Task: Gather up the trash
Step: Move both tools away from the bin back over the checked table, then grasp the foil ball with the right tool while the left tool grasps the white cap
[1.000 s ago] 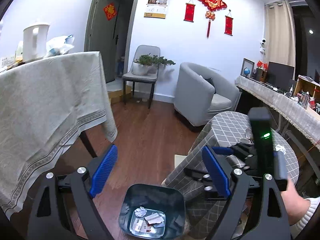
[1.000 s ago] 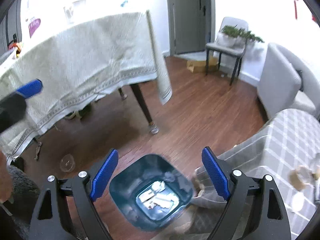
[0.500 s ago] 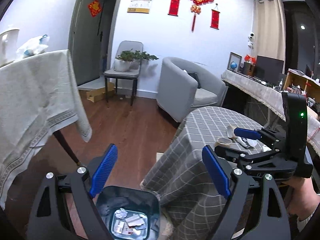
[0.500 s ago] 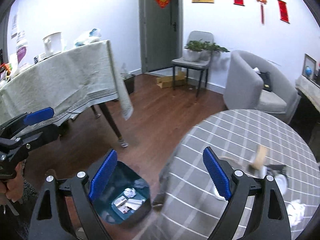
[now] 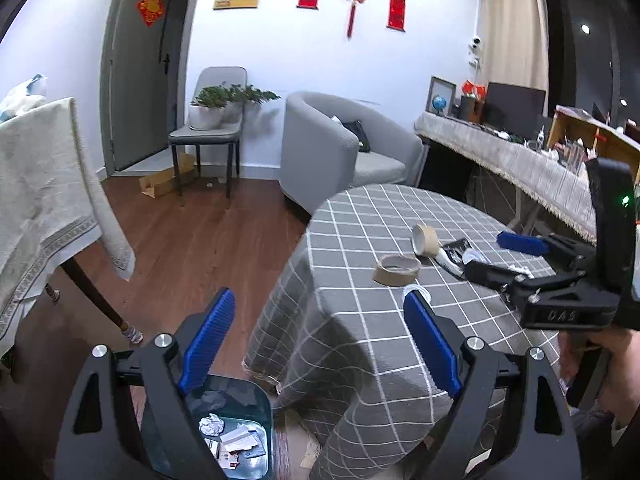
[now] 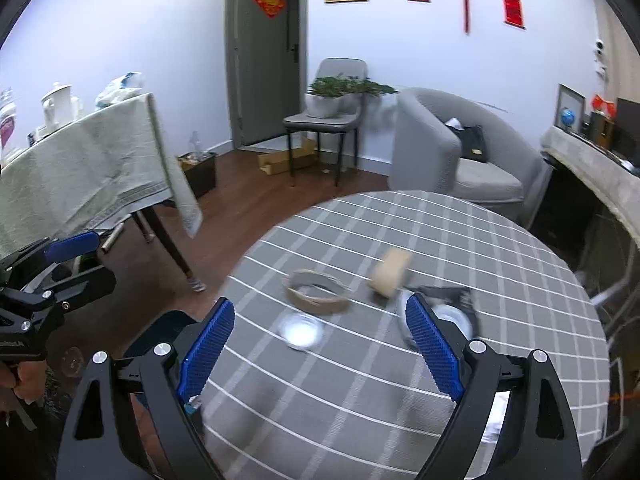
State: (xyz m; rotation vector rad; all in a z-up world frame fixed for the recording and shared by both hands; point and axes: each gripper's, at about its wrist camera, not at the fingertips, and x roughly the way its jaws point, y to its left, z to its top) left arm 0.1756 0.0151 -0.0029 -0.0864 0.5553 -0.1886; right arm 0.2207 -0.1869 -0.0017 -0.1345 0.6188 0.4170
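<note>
Both jaws stood spread and empty. Ahead of the right gripper (image 6: pixel 316 344) lay a clear lid (image 6: pixel 301 331), just beyond it a tape ring (image 6: pixel 318 291). Under the left gripper (image 5: pixel 320 340) sat the bin (image 5: pixel 240 440). A level descent straddling one piece seemed best.

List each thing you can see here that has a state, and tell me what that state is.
left gripper: open, empty
right gripper: open, empty
trash bin: on the floor, uncovered, paper scraps inside
flat tape ring: lying flat on the checked table
second tape roll: tipped on its edge
door: closed
</note>
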